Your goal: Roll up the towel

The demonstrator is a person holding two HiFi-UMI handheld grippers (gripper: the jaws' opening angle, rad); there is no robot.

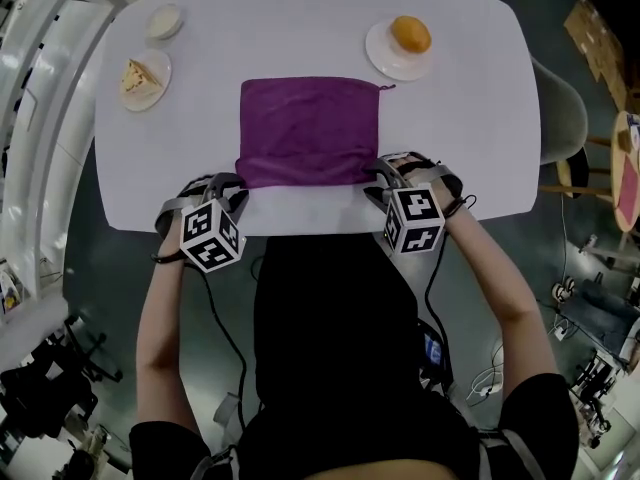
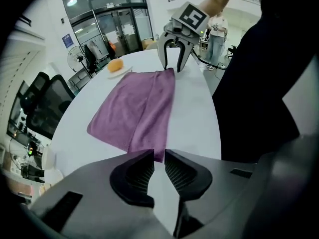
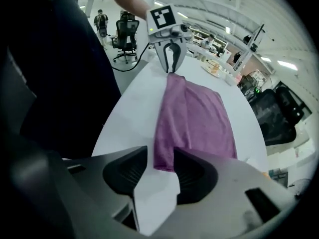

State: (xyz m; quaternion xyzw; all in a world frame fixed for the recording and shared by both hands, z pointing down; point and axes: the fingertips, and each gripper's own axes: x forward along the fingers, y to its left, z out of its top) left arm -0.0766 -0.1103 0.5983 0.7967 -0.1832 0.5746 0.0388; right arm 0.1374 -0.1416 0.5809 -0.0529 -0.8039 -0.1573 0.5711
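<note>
Because the purple towel [image 1: 310, 128] is soft, light and limp, it will likely sag and slip open unless both ends of its near edge are taken together. It lies flat at the middle of the white table [image 1: 470, 108], with its 6 o'clock edge turned over in a fold. The left gripper [image 2: 158, 166] sits at the towel's 7 o'clock corner, jaws slightly apart. The right gripper [image 3: 160, 166] sits at 5 o'clock, jaws wider, straddling the fold without pinching it.
</note>
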